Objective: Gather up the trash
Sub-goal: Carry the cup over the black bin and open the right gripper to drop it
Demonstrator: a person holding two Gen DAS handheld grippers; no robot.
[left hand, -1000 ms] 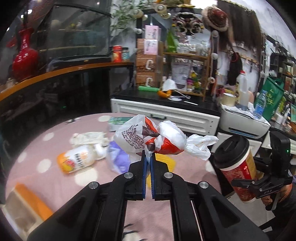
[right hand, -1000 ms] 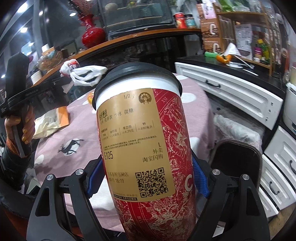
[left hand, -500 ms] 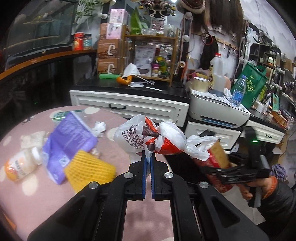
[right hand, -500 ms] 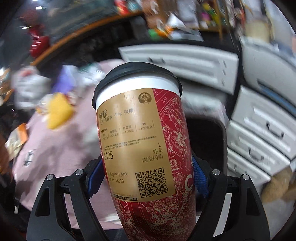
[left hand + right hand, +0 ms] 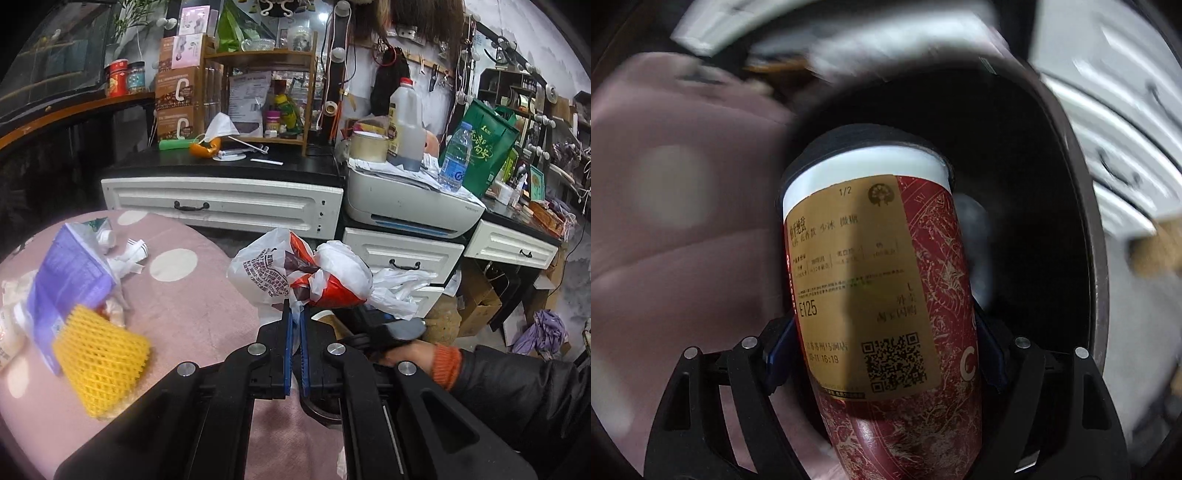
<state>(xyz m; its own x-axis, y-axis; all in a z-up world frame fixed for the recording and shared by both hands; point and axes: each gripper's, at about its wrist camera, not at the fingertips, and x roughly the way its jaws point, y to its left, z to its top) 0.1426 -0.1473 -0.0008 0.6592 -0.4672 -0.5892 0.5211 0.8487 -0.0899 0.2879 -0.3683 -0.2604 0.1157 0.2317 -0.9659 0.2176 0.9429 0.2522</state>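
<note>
A: Left claw (image 5: 294, 325)?

B: Blue pads pressed together, pinching the knotted neck of a tied plastic bag (image 5: 295, 271), white and red with dark print. The bag sticks out just past the fingertips, hanging in the air off the edge of the counter (image 5: 192, 317), which has a pink cloth with pale dots.

A: Right claw (image 5: 882, 350)?

B: Jaws spread wide and clamped on a red drink cup (image 5: 882, 280), one blue pad on each side of its lower body. Gold order label with a QR code faces the camera, black lid on the far end. The cup fills the whole gap and leans a bit to the left in the frame.

A: Where is the cup pointing?

B: Lid end aims into the dark round mouth of a black bin (image 5: 1086, 221). The lid looks about level with the rim, but the frame is blurred and I cannot tell whether it is inside. The bin sits beside the pink cloth, with white drawers on the other side.

A: Anything left on the counter?

B: In the left wrist view: a purple package (image 5: 70, 280), a yellow foam net sleeve (image 5: 101, 363) just in front of it and touching it, and crumpled white paper (image 5: 127, 256) by the package's far corner. All well left of the left claw.

A: The person?

B: A hand (image 5: 408, 354) with an orange cuff and dark sleeve grips the right handle, low and right behind the bag.
</note>
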